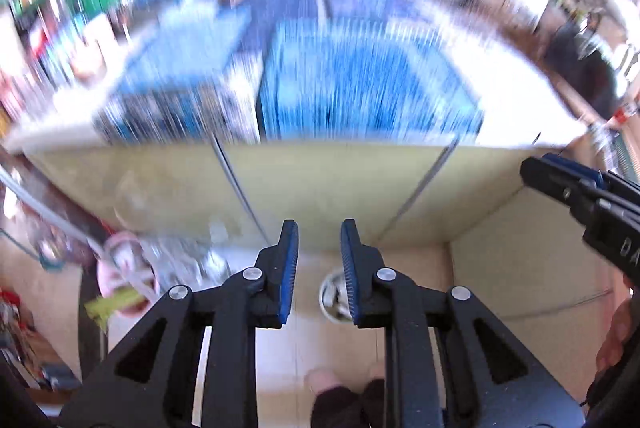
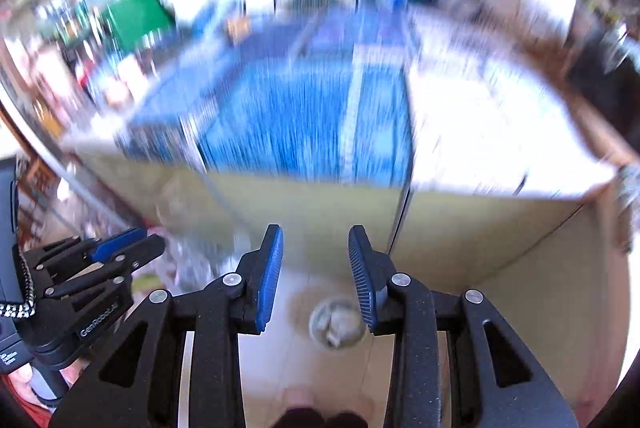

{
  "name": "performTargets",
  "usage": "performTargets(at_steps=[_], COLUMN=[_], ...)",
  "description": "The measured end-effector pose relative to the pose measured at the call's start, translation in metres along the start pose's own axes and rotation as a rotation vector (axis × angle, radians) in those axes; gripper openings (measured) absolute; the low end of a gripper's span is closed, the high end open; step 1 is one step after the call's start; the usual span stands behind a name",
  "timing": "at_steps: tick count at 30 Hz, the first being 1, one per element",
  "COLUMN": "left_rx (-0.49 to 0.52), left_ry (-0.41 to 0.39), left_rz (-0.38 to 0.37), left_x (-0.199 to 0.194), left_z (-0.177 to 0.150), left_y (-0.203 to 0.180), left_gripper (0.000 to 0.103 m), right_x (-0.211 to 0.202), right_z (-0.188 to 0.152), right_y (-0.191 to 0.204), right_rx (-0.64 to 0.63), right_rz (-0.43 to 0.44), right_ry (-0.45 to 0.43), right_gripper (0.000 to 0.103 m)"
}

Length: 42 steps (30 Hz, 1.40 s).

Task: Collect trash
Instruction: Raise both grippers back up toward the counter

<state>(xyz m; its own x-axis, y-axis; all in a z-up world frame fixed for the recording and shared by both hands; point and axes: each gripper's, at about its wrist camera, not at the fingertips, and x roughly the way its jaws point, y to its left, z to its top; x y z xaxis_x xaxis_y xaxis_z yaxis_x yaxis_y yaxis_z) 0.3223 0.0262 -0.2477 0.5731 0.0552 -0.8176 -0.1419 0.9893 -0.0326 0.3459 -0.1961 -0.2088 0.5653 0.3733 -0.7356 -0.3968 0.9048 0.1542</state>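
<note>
From my left wrist view, my left gripper (image 1: 319, 260) points down past the front edge of a counter (image 1: 320, 180) whose pale green doors fill the middle; its blue pads (image 1: 290, 268) stand a little apart with nothing between them, so this hand carries nothing. Far below, on the light floor, sits a small round bin (image 1: 332, 298), just showing through the gap between my fingers; I judge that is where trash belongs. The counter top is a blue and white smear, too blurred to pick out any trash on it. My right gripper (image 1: 560, 184) shows at the right edge

From my right wrist view, my right gripper (image 2: 316, 268) also aims down over the same counter (image 2: 320, 204) front, pads parted and empty. The bin (image 2: 338, 324) lies directly below between the fingers, with something pale inside, though I cannot tell what. My left gripper (image 2: 120, 248) hangs at the left, held in a hand (image 2: 24, 384). Both grippers seem held high and side by side to survey the counter before I choose a piece
</note>
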Motion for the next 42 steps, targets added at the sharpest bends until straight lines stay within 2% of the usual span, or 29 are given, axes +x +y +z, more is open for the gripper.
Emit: performTargets(at_steps=[1, 3, 4, 6, 8, 9, 11, 12, 15, 17, 20, 22, 25, 29, 33, 38, 42], left_rx=[0.006, 0.016, 0.018, 0.016, 0.014, 0.013, 0.013, 0.012, -0.001, 0.002, 0.02, 0.021, 0.007, -0.024, -0.073, -0.154, -0.228], left_ry=[-0.034, -0.113, -0.149, -0.217, -0.282, -0.318, -0.358, -0.373, -0.433, -0.458, -0.469, -0.467, -0.463, -0.46, -0.446, -0.438, -0.428], left_rz=[-0.002, -0.006, -0.005, -0.003, -0.001, 0.002, 0.008, 0.011, 0.017, 0.031, 0.039, 0.034, 0.034, 0.062, 0.082, 0.151, 0.189], left_x=[-0.017, -0.056, -0.073, -0.102, -0.124, -0.136, -0.152, -0.16, -0.175, -0.184, -0.185, -0.177, -0.163, -0.139, -0.112, -0.085, -0.059], left_z=[0.008, 0.024, 0.03, 0.042, 0.05, 0.054, 0.062, 0.068, 0.078, 0.084, 0.096, 0.106, 0.126, 0.16, 0.203, 0.255, 0.283], left_y=[0.0, 0.003, 0.003, 0.006, 0.005, 0.005, 0.006, 0.006, 0.007, 0.004, 0.002, 0.0, -0.003, -0.006, -0.007, -0.003, 0.01], left_gripper=[0.023, 0.033, 0.036, 0.055, 0.068, 0.073, 0.08, 0.087, 0.096, 0.099, 0.101, 0.101, 0.101, 0.101, 0.101, 0.101, 0.101], right_x=[-0.018, -0.043, -0.053, -0.078, -0.101, -0.108, -0.121, -0.126, -0.138, -0.14, -0.14, -0.136, -0.128, -0.114, -0.1, -0.076, -0.046], right_z=[0.008, 0.022, 0.026, 0.036, 0.047, 0.049, 0.057, 0.06, 0.065, 0.068, 0.075, 0.084, 0.099, 0.128, 0.168, 0.222, 0.251], right_y=[0.001, 0.013, 0.021, 0.031, 0.038, 0.038, 0.038, 0.037, 0.032, 0.03, 0.025, 0.021, 0.01, -0.007, -0.035, -0.064, -0.079], right_rx=[0.003, -0.001, -0.001, 0.007, 0.019, 0.024, 0.04, 0.053, 0.083, 0.082, 0.054, 0.033, 0.02, -0.003, -0.016, -0.049, -0.112], right_rz=[-0.008, -0.024, -0.038, -0.07, -0.086, -0.092, -0.101, -0.099, -0.107, -0.136, -0.199, -0.23, -0.221, -0.295, -0.276, -0.251, -0.192], right_ry=[-0.04, -0.106, -0.135, -0.201, -0.274, -0.296, -0.325, -0.34, -0.365, -0.368, -0.378, -0.38, -0.399, -0.422, -0.415, -0.385, -0.367], right_gripper=[0.031, 0.033, 0.041, 0.057, 0.064, 0.066, 0.077, 0.079, 0.085, 0.09, 0.091, 0.093, 0.103, 0.103, 0.103, 0.103, 0.103])
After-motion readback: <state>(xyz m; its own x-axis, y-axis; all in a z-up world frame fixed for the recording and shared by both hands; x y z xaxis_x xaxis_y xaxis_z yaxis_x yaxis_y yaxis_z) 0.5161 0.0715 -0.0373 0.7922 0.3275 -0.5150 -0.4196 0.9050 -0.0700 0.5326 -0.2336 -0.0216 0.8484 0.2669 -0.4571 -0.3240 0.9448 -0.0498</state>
